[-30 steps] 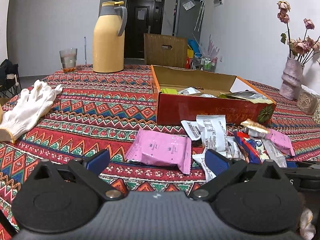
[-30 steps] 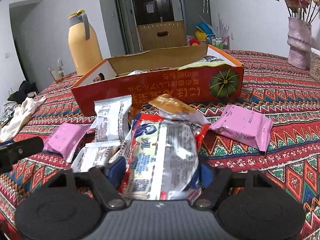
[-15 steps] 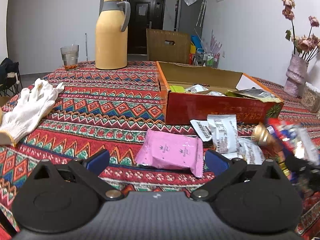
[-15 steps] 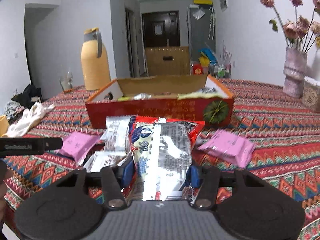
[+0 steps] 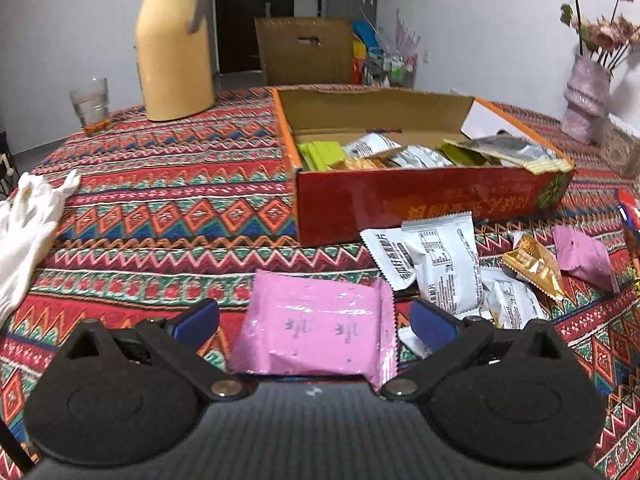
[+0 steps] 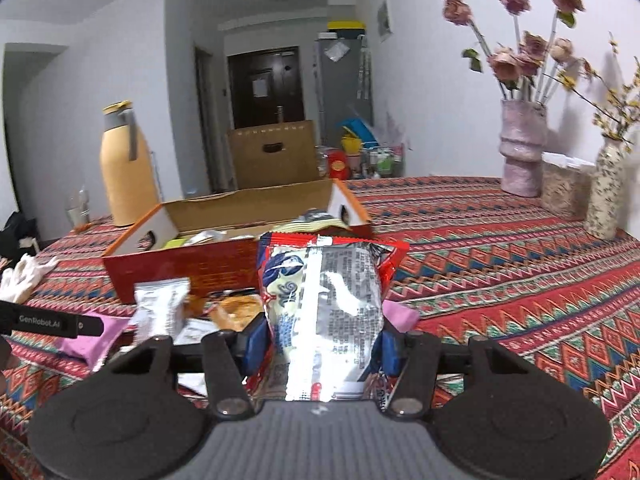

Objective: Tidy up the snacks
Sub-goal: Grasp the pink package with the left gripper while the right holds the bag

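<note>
My right gripper (image 6: pixel 320 348) has its fingers clamped on a red and silver snack bag (image 6: pixel 326 312), held upright above the bench (image 6: pixel 500 280), in front of the open red box (image 6: pixel 192 264). My left gripper (image 5: pixel 316 320) has its fingers spread apart either side of a pink packet (image 5: pixel 316 332) lying on the bench, near the white packets (image 5: pixel 440 264).

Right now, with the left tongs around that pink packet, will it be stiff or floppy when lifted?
The pink packet looks puffy and flat-sealed, so probably light and slightly squashy, not rigid. Its glossy film may slip. The left tongs are open astride it, so expect crinkling when squeezed.
</note>
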Available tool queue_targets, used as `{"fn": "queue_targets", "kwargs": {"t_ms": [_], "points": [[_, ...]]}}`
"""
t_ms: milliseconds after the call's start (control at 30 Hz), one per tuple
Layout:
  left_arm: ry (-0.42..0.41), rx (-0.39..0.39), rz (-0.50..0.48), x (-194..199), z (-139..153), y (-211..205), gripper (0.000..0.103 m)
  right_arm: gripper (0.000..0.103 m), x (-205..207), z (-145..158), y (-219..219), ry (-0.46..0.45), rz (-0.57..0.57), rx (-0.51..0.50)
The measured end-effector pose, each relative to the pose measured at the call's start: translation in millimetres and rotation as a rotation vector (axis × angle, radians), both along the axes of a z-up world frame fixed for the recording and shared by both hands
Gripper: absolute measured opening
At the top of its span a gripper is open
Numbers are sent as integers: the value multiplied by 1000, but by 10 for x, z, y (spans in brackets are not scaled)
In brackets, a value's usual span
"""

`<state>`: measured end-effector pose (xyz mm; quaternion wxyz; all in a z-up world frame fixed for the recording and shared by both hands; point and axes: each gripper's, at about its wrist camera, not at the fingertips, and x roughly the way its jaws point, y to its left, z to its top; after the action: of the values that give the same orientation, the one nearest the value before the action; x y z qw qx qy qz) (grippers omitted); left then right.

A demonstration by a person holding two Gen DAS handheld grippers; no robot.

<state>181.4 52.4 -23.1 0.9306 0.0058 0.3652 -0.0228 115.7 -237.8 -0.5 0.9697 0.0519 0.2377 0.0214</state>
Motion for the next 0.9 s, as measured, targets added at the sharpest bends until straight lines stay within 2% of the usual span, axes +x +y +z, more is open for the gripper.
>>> {"fn": "queue_targets", "kwargs": {"t_ms": [267, 633, 733, 800, 900], "points": [[102, 45, 26, 227, -210, -66, 103, 54, 48, -58, -102, 15, -25, 19], [94, 1, 37, 246, -240, 39, 103, 54, 43, -129, -97, 32, -11, 34], [81, -3, 35, 206, -215, 52, 92, 54, 37, -128, -96, 31, -10, 36], [69, -14, 32, 167, -191, 66, 80, 54, 37, -127, -102, 30, -10, 37], [53, -18, 33, 113, -177, 79, 72, 54, 31, -128, -104, 31, -7, 38]]}}
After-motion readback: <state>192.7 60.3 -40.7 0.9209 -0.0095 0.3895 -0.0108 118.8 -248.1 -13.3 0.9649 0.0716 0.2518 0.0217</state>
